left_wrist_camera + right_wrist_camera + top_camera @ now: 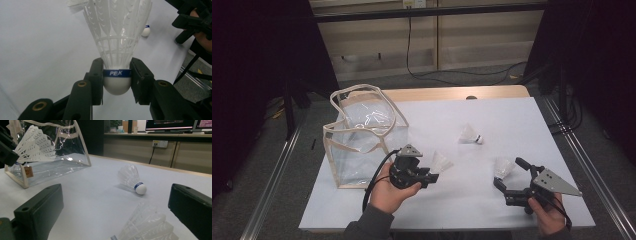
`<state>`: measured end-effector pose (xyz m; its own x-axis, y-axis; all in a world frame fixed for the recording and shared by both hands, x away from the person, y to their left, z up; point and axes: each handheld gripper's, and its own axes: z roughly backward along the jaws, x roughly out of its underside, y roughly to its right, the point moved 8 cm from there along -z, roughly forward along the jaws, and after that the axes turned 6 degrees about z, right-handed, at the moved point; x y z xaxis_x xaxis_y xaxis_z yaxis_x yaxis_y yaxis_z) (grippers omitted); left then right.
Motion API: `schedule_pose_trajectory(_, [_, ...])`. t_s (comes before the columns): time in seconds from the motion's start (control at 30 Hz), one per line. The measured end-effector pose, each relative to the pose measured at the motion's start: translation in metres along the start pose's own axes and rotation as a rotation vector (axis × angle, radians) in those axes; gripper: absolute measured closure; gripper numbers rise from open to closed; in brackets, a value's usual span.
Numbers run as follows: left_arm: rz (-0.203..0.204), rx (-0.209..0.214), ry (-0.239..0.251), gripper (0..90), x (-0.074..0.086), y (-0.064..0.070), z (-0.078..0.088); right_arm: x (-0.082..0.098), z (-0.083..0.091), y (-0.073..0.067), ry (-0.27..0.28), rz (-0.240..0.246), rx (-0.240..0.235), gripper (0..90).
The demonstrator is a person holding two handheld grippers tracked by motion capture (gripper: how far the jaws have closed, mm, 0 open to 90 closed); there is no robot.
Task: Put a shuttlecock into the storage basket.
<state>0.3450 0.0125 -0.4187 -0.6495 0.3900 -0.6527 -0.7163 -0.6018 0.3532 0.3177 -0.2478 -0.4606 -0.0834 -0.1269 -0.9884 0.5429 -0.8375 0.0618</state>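
A white feather shuttlecock (117, 47) with a blue band stands between the jaws of my left gripper (117, 81), which is shut on its cork. In the high view this gripper (432, 173) holds that shuttlecock (441, 162) just above the white table, right of the clear bag (362, 137). My right gripper (511, 175) rests open at the front right, its jaws wide on either side of a second shuttlecock (503, 168) lying on the table. In the right gripper view that shuttlecock (147, 227) lies low between the spread jaws without touching them. A third shuttlecock (470, 135) lies on its side farther back.
The clear plastic bag (50, 162) with beige trim and handles stands open at the table's left. The white table surface (492, 112) ends in a wooden edge at the back. Metal rails run along both sides, and cables lie on the floor behind.
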Motion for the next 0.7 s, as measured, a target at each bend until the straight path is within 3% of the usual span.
schedule_pose_trajectory(0.7, [-0.028, -0.018, -0.014, 65.6, -0.027, -0.003, 0.012, 0.005, 0.007, 0.005, -0.019, -0.007, 0.014, 0.0])
